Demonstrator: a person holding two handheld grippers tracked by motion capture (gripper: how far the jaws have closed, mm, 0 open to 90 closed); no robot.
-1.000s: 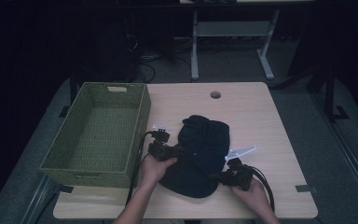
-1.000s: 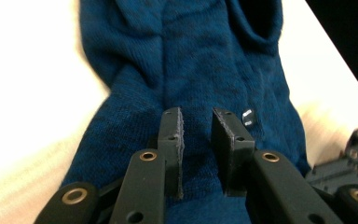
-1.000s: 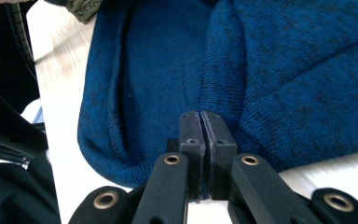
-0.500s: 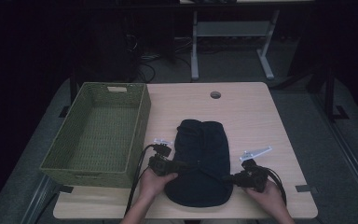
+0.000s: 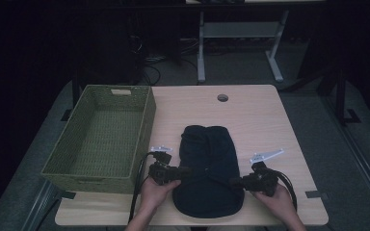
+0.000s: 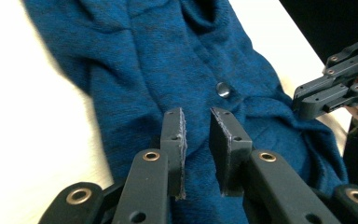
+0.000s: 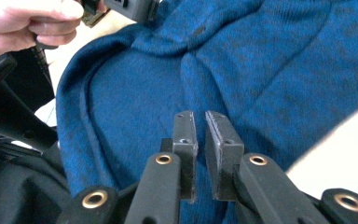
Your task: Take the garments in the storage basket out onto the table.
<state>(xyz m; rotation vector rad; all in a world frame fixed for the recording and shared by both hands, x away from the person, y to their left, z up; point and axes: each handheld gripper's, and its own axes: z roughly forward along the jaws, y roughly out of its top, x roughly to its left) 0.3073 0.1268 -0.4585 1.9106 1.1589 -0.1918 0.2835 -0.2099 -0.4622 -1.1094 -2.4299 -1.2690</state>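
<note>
- Now at the smoothing stage of folding, by the look of it: dark blue knit garment [image 5: 208, 168] lying flat on the counter [image 5: 260, 120], already narrowed to a long strip, near end towards the person, far end towards the middle of the counter.
- Left gripper [image 5: 185, 171] poised at the garment's left edge near the close end; jaws a narrow gap apart in the left gripper view, nothing pinched between the pads, knit fabric and a small button [image 6: 223, 88] just beyond them.
- Right gripper [image 5: 234, 182] mirrored at the right edge; jaws just been opening, now a slim gap apart in the right gripper view, no cloth caught between, blue knit directly under and ahead.
- Green woven basket [image 5: 147, 118] standing just beside the garment on the left, with nothing seen inside; likely the place for the finished bundle.
- Judged as a release after flattening the sides, with no grip on the cloth at present.
- Next move probably a cross fold: calls for wider jaws, a bite on both near corners at once, an even lift, then carrying the near end over towards the far end.
- Risk worth minding: soft knit sliding or bunching if one side leads the other.
</note>
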